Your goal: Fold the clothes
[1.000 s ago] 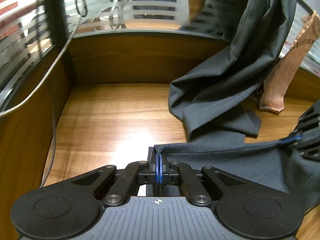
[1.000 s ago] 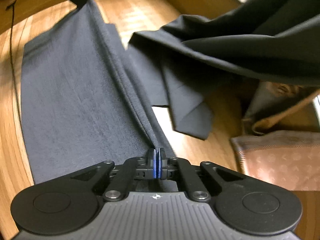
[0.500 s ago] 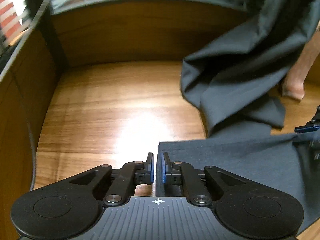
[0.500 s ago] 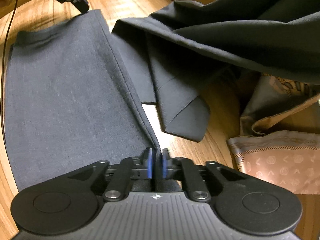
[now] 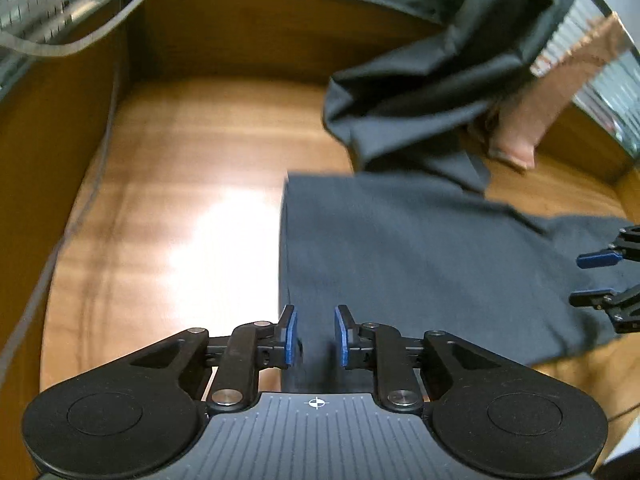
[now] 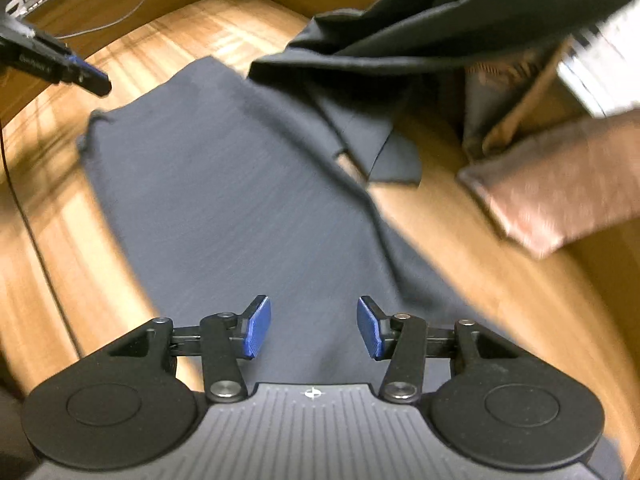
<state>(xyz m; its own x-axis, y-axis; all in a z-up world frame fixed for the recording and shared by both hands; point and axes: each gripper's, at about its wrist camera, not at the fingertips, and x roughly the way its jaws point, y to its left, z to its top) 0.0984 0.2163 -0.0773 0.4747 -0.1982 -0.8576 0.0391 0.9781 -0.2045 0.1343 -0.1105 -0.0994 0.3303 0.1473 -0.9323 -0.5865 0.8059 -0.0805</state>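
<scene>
A dark grey folded garment (image 5: 400, 256) (image 6: 240, 208) lies flat on the wooden table (image 5: 192, 168). My left gripper (image 5: 316, 334) is open above the garment's near left edge, with nothing between its blue pads. My right gripper (image 6: 314, 328) is open wide over the garment's other end; it also shows at the right edge of the left wrist view as the right gripper (image 5: 600, 280). The left gripper's finger (image 6: 80, 74) pokes in at the upper left of the right wrist view. Both views are motion-blurred.
A darker garment (image 5: 432, 92) (image 6: 420, 32) hangs down over the table's far side and overlaps the folded one. A brown patterned cloth (image 5: 536, 96) (image 6: 560, 188) lies to the right. Wooden walls (image 5: 248, 36) enclose the table, and a thin cable (image 5: 68, 224) runs along the left.
Both grippers have gone from shut on the garment's edge to open and have drawn back. The garment has dropped flat onto the table.
</scene>
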